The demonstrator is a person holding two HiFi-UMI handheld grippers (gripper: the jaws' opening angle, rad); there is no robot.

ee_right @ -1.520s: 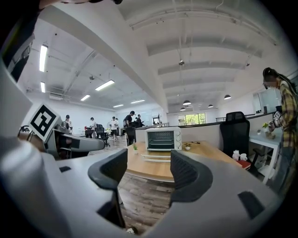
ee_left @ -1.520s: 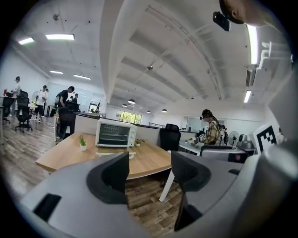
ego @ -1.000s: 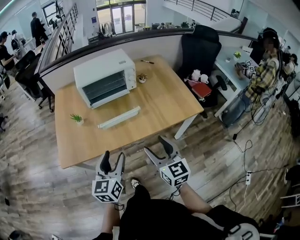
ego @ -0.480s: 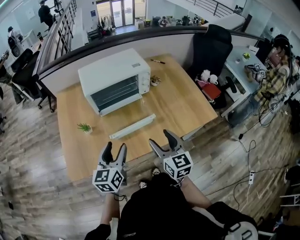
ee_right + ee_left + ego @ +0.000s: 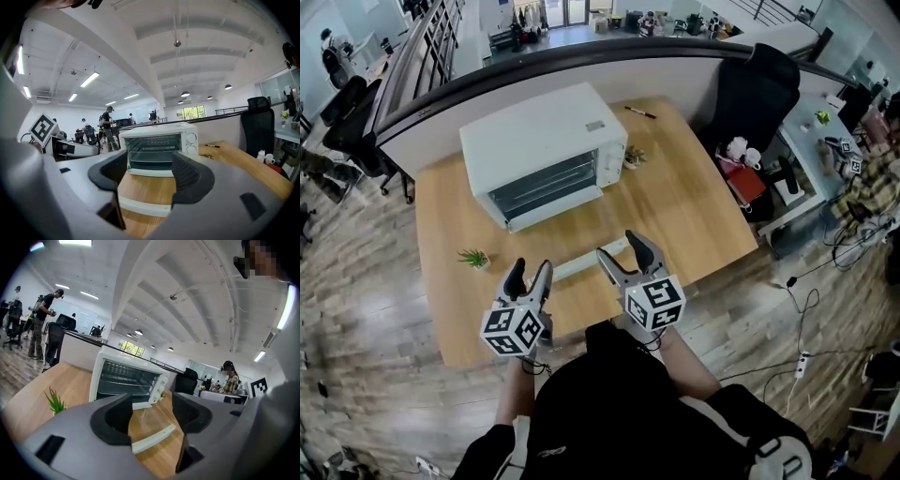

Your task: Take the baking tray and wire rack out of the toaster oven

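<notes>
Clearly white toaster oven (image 5: pixel 546 150), wire rack (image 5: pixel 124 380) inside.

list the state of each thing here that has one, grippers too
left gripper: open, empty
right gripper: open, empty
toaster oven: upright on the table, shelves visible through its front
wire rack: inside the oven, not taken out
white bar: lying flat on the table in front of the oven
potted plant: upright
pen: lying flat beside the oven
</notes>
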